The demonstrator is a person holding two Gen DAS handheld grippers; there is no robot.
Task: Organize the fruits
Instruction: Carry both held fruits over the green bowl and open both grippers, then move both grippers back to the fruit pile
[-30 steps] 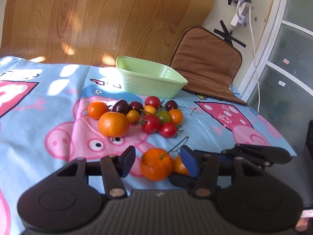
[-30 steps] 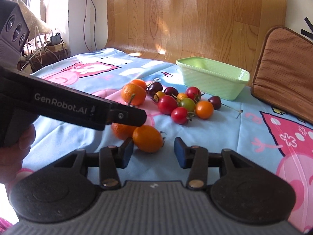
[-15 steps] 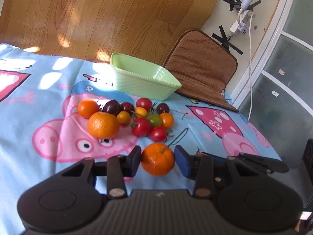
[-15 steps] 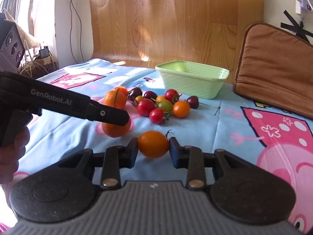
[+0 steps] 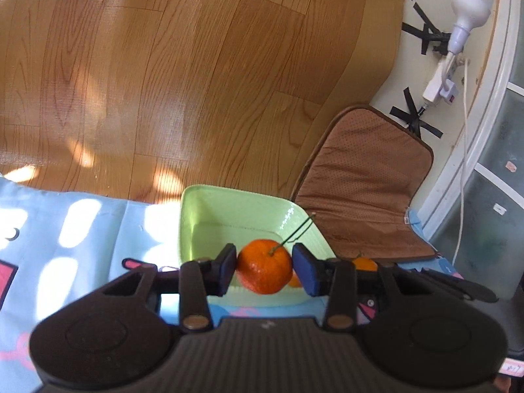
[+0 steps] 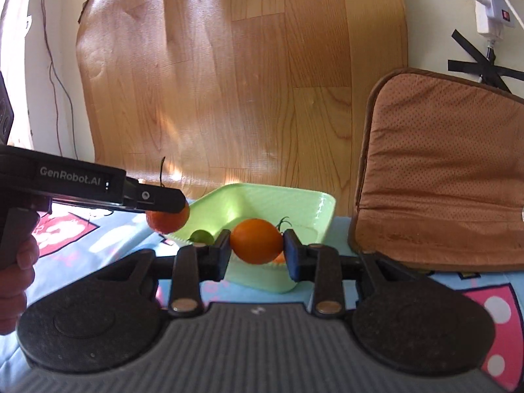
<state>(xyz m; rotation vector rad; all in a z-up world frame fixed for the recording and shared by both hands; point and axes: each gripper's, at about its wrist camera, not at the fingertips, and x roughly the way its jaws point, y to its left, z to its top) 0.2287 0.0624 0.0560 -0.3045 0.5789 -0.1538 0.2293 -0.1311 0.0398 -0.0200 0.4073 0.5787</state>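
Note:
My left gripper (image 5: 264, 269) is shut on an orange tangerine (image 5: 264, 271) with a thin green stem, held in the air in front of the pale green dish (image 5: 209, 209). My right gripper (image 6: 256, 249) is shut on an orange tomato (image 6: 255, 240), held just before the same dish (image 6: 294, 201). In the right wrist view the left gripper (image 6: 157, 200) comes in from the left with the tangerine (image 6: 165, 221) near the dish's left corner. A green tomato (image 6: 201, 236) peeks out by the dish. The other fruits are hidden below the grippers.
A brown cushion (image 5: 363, 186) (image 6: 442, 170) leans against the wall right of the dish. The wood-pattern sheet (image 6: 229, 82) stands behind. The blue cartoon cloth (image 5: 65, 229) covers the table. A power strip and cable (image 5: 442, 75) hang on the wall.
Both grippers have lifted their fruits off the cloth and moved forward to the green dish. The pile of tomatoes has dropped out of view.

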